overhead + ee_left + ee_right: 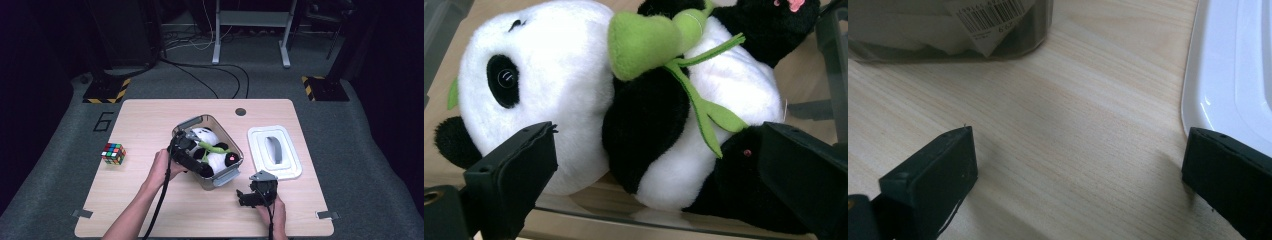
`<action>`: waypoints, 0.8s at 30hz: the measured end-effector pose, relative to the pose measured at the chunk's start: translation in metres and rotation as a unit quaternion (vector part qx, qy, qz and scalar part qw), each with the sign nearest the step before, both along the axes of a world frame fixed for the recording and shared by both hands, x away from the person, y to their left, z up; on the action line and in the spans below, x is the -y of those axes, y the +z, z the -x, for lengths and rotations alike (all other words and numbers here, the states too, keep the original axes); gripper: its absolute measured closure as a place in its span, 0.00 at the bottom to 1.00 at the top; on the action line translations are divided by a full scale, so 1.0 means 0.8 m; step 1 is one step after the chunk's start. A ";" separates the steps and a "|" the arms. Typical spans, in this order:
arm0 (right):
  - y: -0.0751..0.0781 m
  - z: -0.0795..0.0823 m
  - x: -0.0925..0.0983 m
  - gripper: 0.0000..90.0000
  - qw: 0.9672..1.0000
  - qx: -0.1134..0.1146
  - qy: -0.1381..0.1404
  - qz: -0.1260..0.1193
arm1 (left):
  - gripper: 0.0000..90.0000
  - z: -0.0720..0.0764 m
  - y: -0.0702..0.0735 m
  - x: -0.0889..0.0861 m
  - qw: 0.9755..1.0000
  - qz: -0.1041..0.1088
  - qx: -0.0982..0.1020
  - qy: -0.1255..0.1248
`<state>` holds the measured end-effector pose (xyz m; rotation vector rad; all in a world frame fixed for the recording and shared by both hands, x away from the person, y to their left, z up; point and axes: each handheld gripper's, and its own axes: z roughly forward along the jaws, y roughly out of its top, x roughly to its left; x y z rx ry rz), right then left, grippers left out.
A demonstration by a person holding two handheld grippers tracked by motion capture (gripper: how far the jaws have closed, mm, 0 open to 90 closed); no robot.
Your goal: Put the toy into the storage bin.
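The left gripper (192, 150) reaches into the clear plastic storage box (232, 172), its jaws spread wide on either side of the black-and-white plush panda with green bamboo (624, 100); contact is hard to judge, seemingly none. The right gripper (257, 192) hangs low over the light wooden table (1073, 125), jaws wide apart and empty, the white plastic lid (1233, 65) just beyond its right jaw.

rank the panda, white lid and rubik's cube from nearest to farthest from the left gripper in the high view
1. panda: in the clear box, right at the left gripper.
2. white lid: on the table, to the right.
3. rubik's cube: at the table's left edge; about as far as the lid, hard to separate.
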<state>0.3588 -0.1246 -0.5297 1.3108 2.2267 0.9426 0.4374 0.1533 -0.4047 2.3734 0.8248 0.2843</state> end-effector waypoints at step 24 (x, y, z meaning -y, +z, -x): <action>0.000 0.000 0.000 0.01 1.000 0.000 0.000 0.000 | 0.07 -0.021 0.004 0.029 0.999 0.030 -0.016 0.000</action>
